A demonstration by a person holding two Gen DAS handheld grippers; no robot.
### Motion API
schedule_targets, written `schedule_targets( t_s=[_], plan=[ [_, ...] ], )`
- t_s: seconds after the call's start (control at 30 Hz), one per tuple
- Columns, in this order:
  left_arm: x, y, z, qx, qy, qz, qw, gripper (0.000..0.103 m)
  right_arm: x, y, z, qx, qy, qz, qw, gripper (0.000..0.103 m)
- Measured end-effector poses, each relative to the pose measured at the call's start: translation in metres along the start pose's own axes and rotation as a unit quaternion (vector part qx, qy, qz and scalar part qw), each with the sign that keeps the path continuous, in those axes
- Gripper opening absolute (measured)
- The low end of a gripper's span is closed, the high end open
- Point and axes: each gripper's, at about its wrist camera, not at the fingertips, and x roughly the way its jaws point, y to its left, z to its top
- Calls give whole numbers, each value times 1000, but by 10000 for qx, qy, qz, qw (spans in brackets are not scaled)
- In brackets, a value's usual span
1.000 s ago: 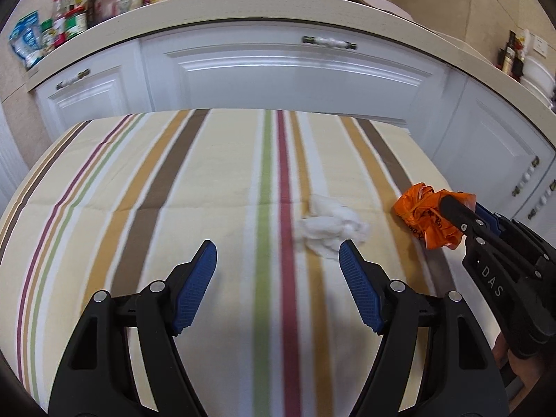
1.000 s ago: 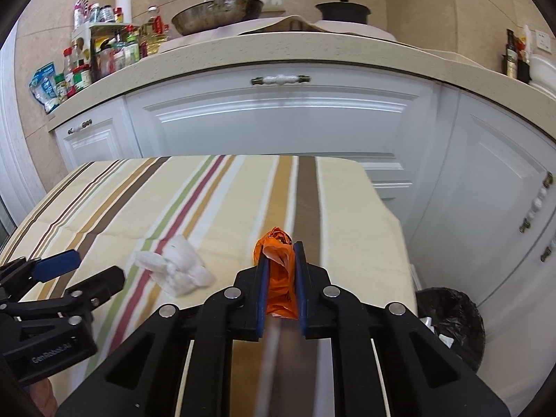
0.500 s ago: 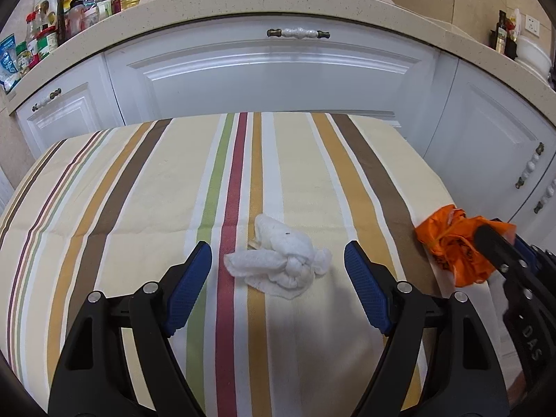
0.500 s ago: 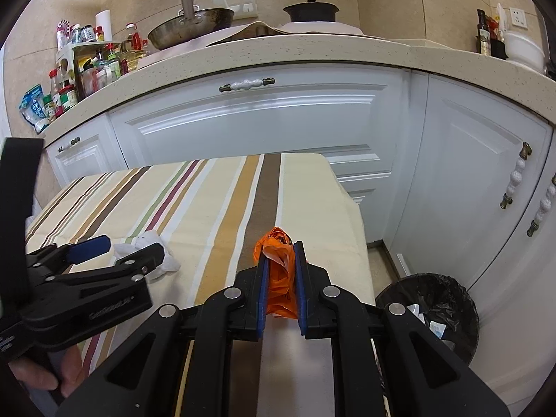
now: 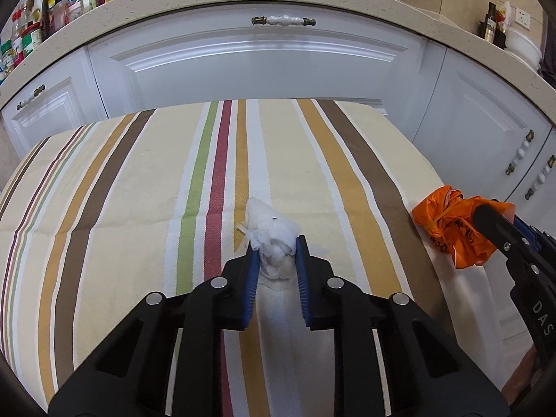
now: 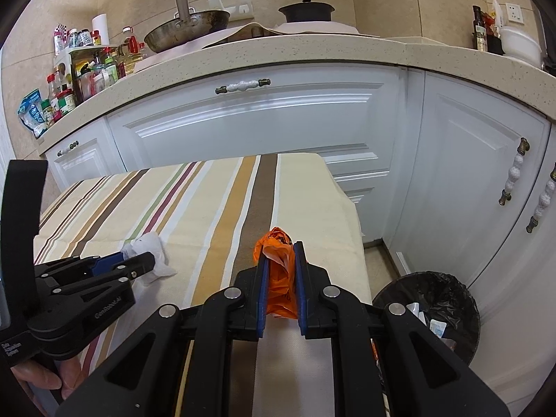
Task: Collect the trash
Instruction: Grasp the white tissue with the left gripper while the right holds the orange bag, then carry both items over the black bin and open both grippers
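On the striped tablecloth (image 5: 114, 187) before white kitchen cabinets, my left gripper (image 5: 277, 248) has just closed on the white tissue wad (image 5: 274, 234), while my right gripper (image 6: 280, 255), clamping the orange wrapper (image 6: 279, 278), sits nearer the bin (image 6: 448, 285) down to its right.

Stripes on the desk, white and orange in the black tools

The desk's cloth (image 5: 146, 187) is cream, striped lengthwise in brown, ochre, green, dark red and white. The left tool (image 5: 277, 257), black with blue pads, has a white crumpled tissue (image 5: 274, 236); the right tool (image 6: 280, 264), same colours, an orange plastic scrap (image 6: 278, 278). Behind stand white panelled cabinets (image 6: 264, 114) under a speckled beige countertop (image 6: 312, 52); a black-lined bin (image 6: 448, 299) sits on the floor.
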Motion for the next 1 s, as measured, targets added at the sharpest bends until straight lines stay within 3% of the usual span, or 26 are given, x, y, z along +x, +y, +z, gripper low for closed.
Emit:
schedule_targets(
  t_s=[0.67, 1.0],
  plan=[
    [-47, 26, -13, -91, -286, 199, 9994, 16, -31, 23, 4, -151, -350, -93, 9992, 13],
    [-89, 20, -21, -3, -619, 60, 9981, 16, -64, 29, 0, -203, -510, -214, 9983, 13]
  ],
)
